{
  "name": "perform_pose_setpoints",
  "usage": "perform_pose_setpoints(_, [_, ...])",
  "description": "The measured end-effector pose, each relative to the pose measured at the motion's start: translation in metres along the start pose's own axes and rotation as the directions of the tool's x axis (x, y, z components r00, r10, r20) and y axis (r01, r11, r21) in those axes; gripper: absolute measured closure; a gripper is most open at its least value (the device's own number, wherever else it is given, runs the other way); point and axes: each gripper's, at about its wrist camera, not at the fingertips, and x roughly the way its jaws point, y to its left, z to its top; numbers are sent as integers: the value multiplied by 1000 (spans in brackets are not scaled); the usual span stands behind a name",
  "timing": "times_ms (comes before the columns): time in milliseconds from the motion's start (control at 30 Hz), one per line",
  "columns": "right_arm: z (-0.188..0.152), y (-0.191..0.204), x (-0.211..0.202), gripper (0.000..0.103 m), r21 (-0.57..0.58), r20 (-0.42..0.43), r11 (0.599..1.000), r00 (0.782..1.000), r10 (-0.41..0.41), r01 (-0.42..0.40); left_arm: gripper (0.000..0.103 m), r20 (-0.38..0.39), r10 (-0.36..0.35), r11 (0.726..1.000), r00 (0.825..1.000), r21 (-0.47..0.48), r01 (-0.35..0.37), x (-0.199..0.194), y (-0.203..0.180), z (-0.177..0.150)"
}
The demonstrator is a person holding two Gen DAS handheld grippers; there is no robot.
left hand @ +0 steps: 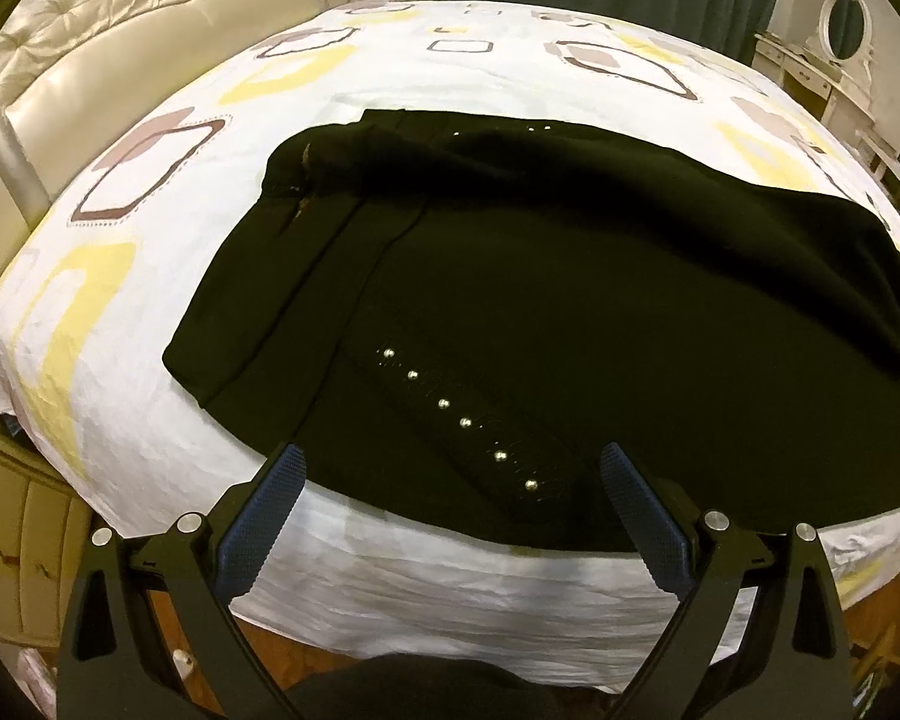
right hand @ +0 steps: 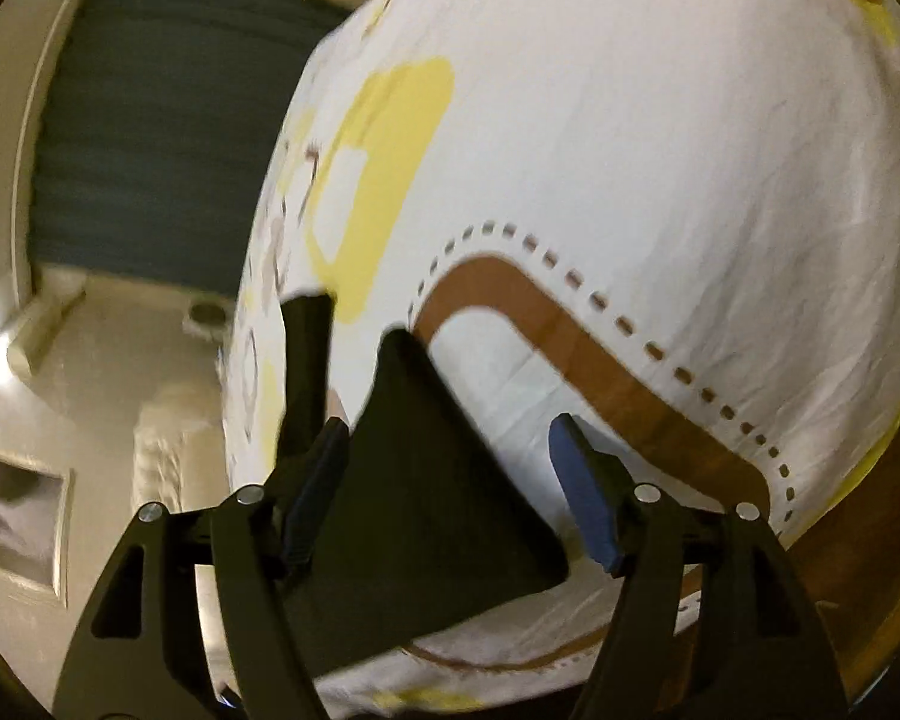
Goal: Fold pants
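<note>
- One bed fills both views, its white sheet printed with yellow and brown shapes; every place below is given from it.
- The black pants lie spread across the middle of the bed, reaching to its near edge, with one layer already lapped over along the far side. Their long axis runs crosswise to the left gripper's line of sight, from the bed's left part toward its right edge.
- A row of shiny studs slants down the near panel of the pants toward the bed's near edge.
- The left gripper hangs over the bed's near edge, jaws apart and empty, the fabric's near hem just ahead of and below it.
- The right gripper is over another stretch of the bed, jaws apart, with a corner of the pants lying between them; the left pad sits against the cloth, the right one clear, so nothing is clamped. The view is blurred.
- Judgement: the right hand is nearer to a grab point, so the next fold likely starts from its corner, carried across the long axis.
</note>
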Motion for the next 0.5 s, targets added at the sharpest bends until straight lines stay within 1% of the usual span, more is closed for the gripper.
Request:
perform_pose_setpoints(100, [2, 12, 8, 26, -75, -35, 996, 998, -52, 49, 5, 0, 1, 1000, 1000, -5, -1, 1, -1, 2])
perform_pose_setpoints(133, [3, 20, 12, 26, -122, -46, 989, 994, -95, 89, 5, -2, 0, 1000, 1000, -7, 0, 1, -2, 2])
perform_pose_setpoints(200, [1, 31, 21, 26, -199, -52, 968, 985, -166, 152, 5, -3, 2, 1000, 1000, -6, -2, 1, -4, 3])
perform_pose_setpoints(267, [0, 44, 31, 26, -271, -54, 937, 968, -243, 220, 5, -6, 7, 1000, 1000, 4, -7, 2, -8, 3])
perform_pose_setpoints(300, [-1, 47, 35, 31, -298, -52, 922, 960, -275, 248, 5, -6, 9, 1000, 1000, 7, -9, 2, -9, 4])
perform_pose_setpoints(367, [-5, 62, 46, 50, -398, -37, 854, 924, -380, 335, 5, -5, 13, 1000, 1000, 11, -13, 2, -11, 4])
perform_pose_setpoints(400, [-8, 67, 49, 77, -436, -42, 833, 916, -398, 342, 5, -4, 13, 1000, 1000, 10, -13, 2, -13, 5])
perform_pose_setpoints(433, [-9, 71, 53, 94, -452, -87, 844, 927, -365, 290, 5, -3, 14, 1000, 1000, 10, -14, 2, -14, 5])
perform_pose_setpoints(467, [-10, 76, 54, 94, -468, -85, 834, 925, -370, 291, 5, -3, 16, 1000, 1000, 11, -16, 2, -14, 6])
perform_pose_setpoints(500, [-11, 85, 55, 94, -512, -41, 792, 912, -409, 332, 5, -1, 21, 1000, 1000, 12, -21, 2, -15, 7])
